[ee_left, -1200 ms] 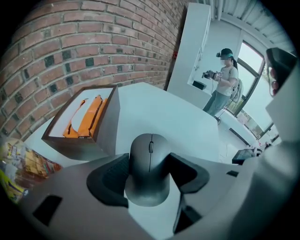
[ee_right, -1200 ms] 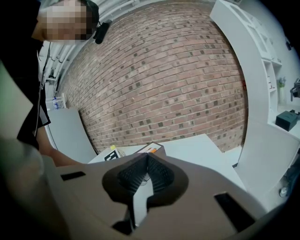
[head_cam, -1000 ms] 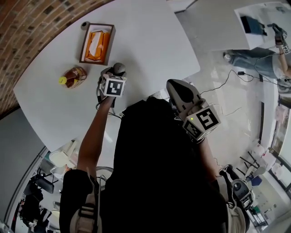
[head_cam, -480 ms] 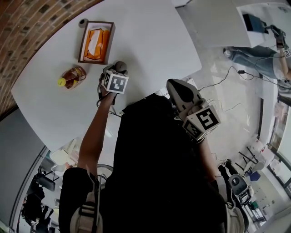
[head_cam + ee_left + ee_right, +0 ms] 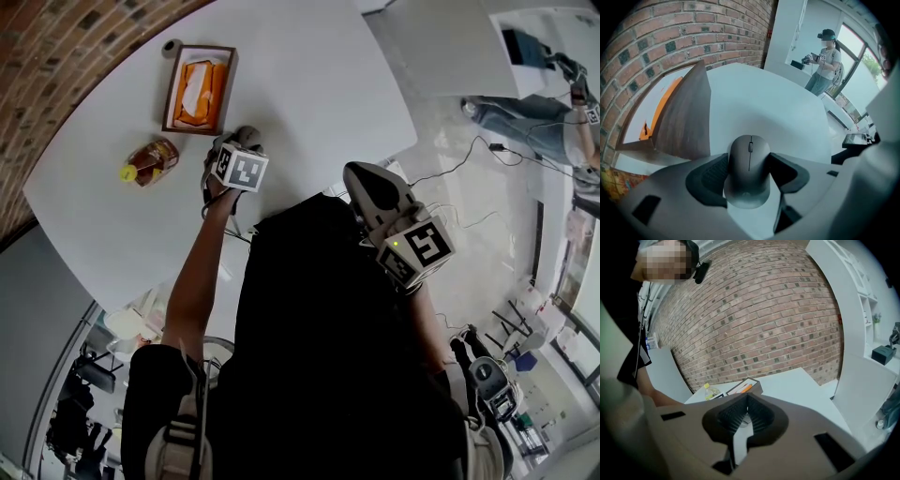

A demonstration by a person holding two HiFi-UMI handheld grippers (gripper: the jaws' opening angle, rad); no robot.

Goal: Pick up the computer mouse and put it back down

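Lowered slightly, the left hand-held gripper (image 5: 750, 161) clamps the computer mouse (image 5: 749, 180) near the wooden box (image 5: 686, 117) holding an orange packet (image 5: 214, 89).

— What sits low in the middle of the frame?

— A grey computer mouse (image 5: 749, 174), scroll wheel pointing up the frame. The left gripper (image 5: 749, 158) has a dark ribbed pad against each flank of it.

— And under it?

— A white table (image 5: 764, 105), running to the upper right.

— On the left?

— A wooden box (image 5: 686, 117) with a dark side wall, something orange inside. It stands just beside the left jaw.

— Behind that?

— A brick wall (image 5: 670, 33) fills the upper left. At the upper right, well apart from the table, stands a person (image 5: 826, 58) in a cap and light shirt.
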